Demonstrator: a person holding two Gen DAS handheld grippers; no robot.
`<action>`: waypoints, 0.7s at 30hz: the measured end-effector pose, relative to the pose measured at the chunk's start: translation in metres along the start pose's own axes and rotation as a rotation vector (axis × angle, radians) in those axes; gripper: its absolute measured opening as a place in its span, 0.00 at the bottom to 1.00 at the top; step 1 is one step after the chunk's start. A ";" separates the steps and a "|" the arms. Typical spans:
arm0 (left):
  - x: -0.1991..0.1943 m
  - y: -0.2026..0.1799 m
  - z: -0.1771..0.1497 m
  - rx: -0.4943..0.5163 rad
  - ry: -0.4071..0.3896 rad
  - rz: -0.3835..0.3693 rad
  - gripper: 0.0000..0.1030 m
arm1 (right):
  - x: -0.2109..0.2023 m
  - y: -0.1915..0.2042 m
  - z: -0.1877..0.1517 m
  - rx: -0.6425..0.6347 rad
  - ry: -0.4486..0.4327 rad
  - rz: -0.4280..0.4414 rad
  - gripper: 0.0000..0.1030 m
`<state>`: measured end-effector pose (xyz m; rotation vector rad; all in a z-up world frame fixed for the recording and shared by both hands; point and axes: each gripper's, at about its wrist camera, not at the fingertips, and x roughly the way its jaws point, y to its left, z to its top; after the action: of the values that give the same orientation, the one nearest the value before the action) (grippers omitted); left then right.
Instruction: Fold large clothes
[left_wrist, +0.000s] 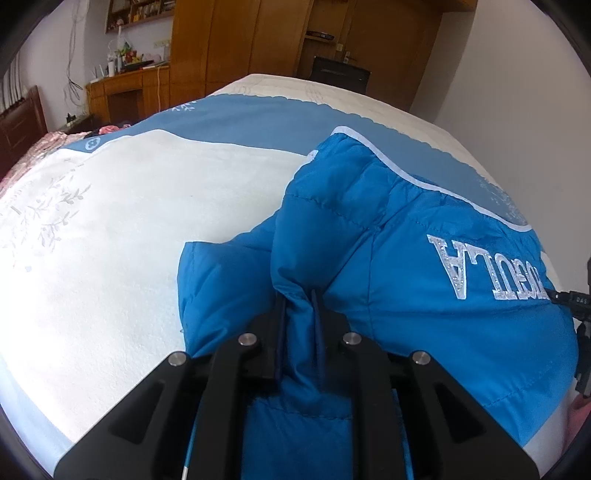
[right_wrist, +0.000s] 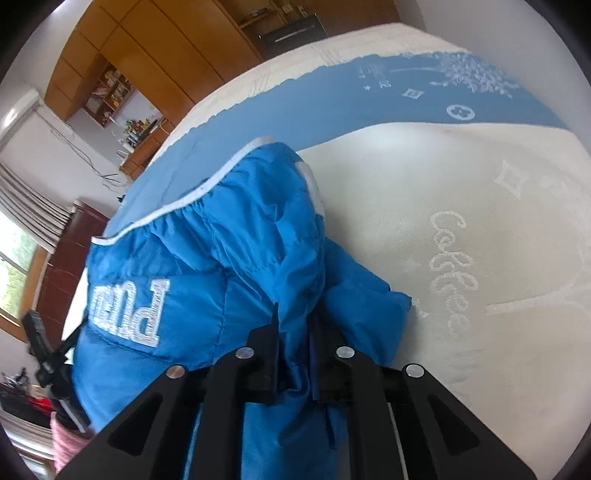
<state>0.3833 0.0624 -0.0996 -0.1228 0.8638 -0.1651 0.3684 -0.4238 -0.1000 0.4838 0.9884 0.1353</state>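
left gripper (left_wrist: 299, 299): clamped on blue puffer jacket (left_wrist: 424, 295) fold between fingers | right gripper (right_wrist: 293, 314): clamped on jacket fold | bedspread (left_wrist: 129, 229) beyond fingers

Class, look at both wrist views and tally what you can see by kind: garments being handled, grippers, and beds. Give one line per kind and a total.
Blue jackets: 1
Grippers: 2, the left gripper and the right gripper, each shut on the jacket
Beds: 1
Total: 4
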 end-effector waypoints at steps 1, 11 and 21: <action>0.000 0.001 0.002 -0.012 0.006 -0.002 0.13 | -0.001 0.001 0.000 0.000 -0.001 -0.005 0.10; -0.080 -0.007 0.021 -0.059 -0.107 0.056 0.21 | -0.092 0.043 -0.021 -0.065 -0.232 -0.146 0.22; -0.065 -0.122 -0.028 0.133 -0.106 -0.061 0.12 | -0.043 0.144 -0.090 -0.253 -0.237 -0.108 0.06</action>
<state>0.3084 -0.0459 -0.0478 -0.0335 0.7419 -0.2703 0.2857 -0.2805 -0.0433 0.2082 0.7505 0.1013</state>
